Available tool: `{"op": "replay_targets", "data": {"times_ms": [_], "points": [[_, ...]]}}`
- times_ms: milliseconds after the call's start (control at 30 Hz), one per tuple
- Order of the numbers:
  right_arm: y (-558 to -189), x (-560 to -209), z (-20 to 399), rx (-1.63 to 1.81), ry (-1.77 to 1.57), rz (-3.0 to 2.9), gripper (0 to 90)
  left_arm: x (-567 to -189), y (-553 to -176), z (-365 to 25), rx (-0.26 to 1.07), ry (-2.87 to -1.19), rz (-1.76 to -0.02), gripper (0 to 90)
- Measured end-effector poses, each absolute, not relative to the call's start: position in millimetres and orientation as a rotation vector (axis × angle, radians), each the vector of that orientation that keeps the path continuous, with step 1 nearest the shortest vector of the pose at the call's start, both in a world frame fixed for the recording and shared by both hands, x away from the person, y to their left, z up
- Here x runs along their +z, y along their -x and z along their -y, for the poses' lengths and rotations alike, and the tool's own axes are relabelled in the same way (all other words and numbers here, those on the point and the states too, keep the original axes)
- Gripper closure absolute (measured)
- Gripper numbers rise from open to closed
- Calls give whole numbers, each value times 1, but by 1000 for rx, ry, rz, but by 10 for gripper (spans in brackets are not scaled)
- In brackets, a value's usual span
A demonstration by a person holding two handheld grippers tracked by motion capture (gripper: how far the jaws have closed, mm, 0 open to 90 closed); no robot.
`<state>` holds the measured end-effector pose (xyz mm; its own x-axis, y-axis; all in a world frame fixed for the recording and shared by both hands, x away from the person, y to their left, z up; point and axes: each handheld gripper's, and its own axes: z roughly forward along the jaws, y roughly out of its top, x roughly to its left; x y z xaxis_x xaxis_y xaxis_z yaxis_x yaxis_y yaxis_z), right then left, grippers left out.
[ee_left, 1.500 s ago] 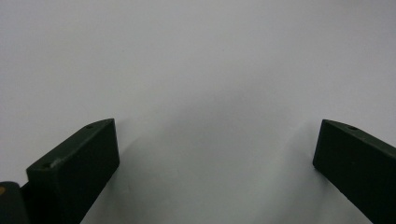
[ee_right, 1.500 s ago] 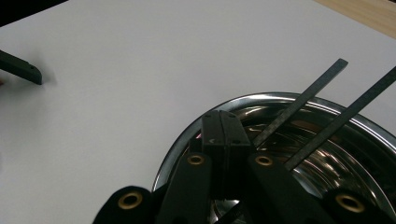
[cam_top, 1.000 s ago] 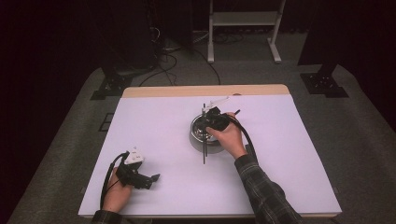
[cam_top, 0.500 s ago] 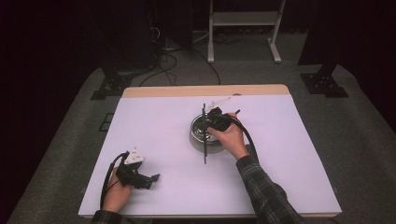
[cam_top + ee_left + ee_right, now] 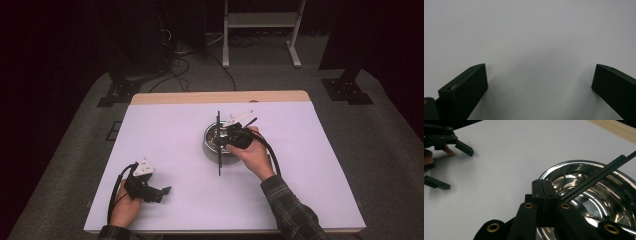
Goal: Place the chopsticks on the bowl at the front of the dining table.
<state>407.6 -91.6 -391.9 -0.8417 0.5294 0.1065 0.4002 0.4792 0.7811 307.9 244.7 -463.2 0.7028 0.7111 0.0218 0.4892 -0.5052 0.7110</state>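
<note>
Over the steel bowl [image 5: 219,141] at the table's [image 5: 310,165] centre, my right gripper [image 5: 235,134] holds a black rod [image 5: 219,150], its long axis running near-to-far across the bowl. My left gripper [image 5: 159,192] rests low left.

Left gripper view: jaws wide apart, nothing between.

Right gripper view: jaws clamped together on the rod [image 5: 596,178], which points up-right over the bowl [image 5: 574,170].

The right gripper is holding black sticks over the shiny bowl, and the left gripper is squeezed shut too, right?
Not quite. The left gripper is open: the left gripper view shows its jaws wide apart over bare table. The rest holds: the right gripper is shut on the black sticks over the shiny bowl.
</note>
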Motion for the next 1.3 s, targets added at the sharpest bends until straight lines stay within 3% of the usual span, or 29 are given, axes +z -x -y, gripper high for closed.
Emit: {"op": "replay_targets", "data": {"times_ms": [1000, 1300], "points": [[-311, -415, 107, 1333, -624, -2692, 889, -463, -308, -244, 408, -2204, -913, 0], [-314, -425, 103, 1300, -634, -2710, 888, -463, -308, -244, 408, -2205, -912, 0]]}}
